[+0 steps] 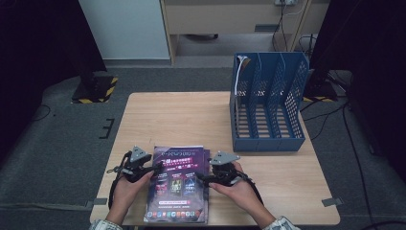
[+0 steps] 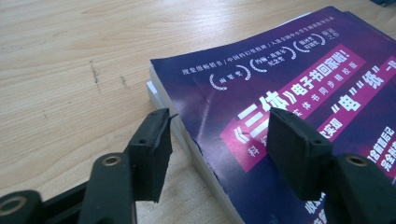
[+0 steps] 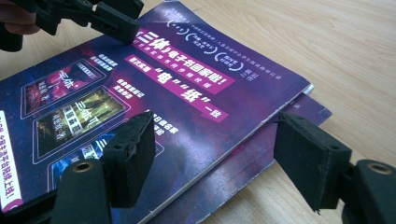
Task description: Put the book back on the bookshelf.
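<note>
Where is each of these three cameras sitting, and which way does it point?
High view: above the near table edge, looking forward and down on the table, blue file rack, both hands and claws.
Left gripper view: rides the left claw, facing the purple magazines' edge between its black jaws.
Right gripper view: rides the right claw, facing the magazines' opposite edge; the left claw shows beyond.
All share the magazines.

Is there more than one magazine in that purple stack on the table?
Yes, the right gripper view shows the top purple magazine lying on a second magazine whose corner sticks out beneath it.
</note>
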### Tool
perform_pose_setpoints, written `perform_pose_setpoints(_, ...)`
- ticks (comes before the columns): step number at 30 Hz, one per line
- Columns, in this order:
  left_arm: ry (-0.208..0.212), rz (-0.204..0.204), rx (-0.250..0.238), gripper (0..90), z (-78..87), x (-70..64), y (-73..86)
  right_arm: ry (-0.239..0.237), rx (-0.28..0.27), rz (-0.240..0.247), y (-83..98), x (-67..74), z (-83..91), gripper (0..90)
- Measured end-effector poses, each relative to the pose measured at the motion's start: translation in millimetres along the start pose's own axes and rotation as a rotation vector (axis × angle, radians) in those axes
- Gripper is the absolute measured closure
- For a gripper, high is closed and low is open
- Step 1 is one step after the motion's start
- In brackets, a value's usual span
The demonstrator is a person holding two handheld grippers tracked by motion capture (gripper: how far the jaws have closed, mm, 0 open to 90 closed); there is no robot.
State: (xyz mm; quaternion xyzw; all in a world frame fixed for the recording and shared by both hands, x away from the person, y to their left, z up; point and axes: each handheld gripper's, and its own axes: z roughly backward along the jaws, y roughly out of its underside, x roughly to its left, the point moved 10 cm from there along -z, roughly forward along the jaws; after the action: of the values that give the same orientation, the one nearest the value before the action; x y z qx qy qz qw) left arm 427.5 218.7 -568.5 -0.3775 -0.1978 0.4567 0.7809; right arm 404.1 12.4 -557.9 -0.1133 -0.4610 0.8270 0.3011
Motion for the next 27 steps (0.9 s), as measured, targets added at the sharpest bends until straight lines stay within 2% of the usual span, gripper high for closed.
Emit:
perform_pose_setpoints(2,0.009,0.021,-0.006,39.2,-0.9,0.5,1.3,0.001,0.004,-0.007,0.9,-0.1,-0.8,28.3)
perform_pose_setpoints(5,0.072,0.061,-0.002,35.1,-5.0,-5.9,3.5,-0.001,0.006,-0.011,2.4,0.3,-0.3,26.6)
perform_pose_setpoints(6,0.072,0.064,0.000,31.7,-6.2,-7.3,3.7,-0.001,0.005,-0.012,2.7,0.3,-0.1,26.2)
perform_pose_setpoints(8,0.065,0.057,0.004,29.9,-6.0,-7.8,3.4,-0.003,0.008,-0.012,3.2,0.3,0.1,25.5)
perform_pose_setpoints(9,0.062,0.039,0.011,30.0,-5.4,-8.1,3.2,-0.003,0.011,-0.017,3.8,0.2,0.6,24.8)
perform_pose_setpoints(12,0.070,0.045,0.009,30.2,-5.6,-7.9,3.3,-0.004,0.009,-0.018,3.5,-0.2,0.7,24.1)
perform_pose_setpoints(13,0.071,0.035,0.014,30.4,-5.2,-8.0,3.3,-0.001,0.011,-0.018,3.7,-1.2,0.8,23.8)
perform_pose_setpoints(18,0.052,0.006,0.015,32.0,-4.2,-9.8,2.0,0.007,0.028,-0.030,8.8,-5.4,-1.3,23.5)
perform_pose_setpoints(27,0.067,-0.043,0.012,34.2,-6.7,-17.9,-0.6,0.001,0.045,-0.049,13.7,-7.5,-4.4,21.4)
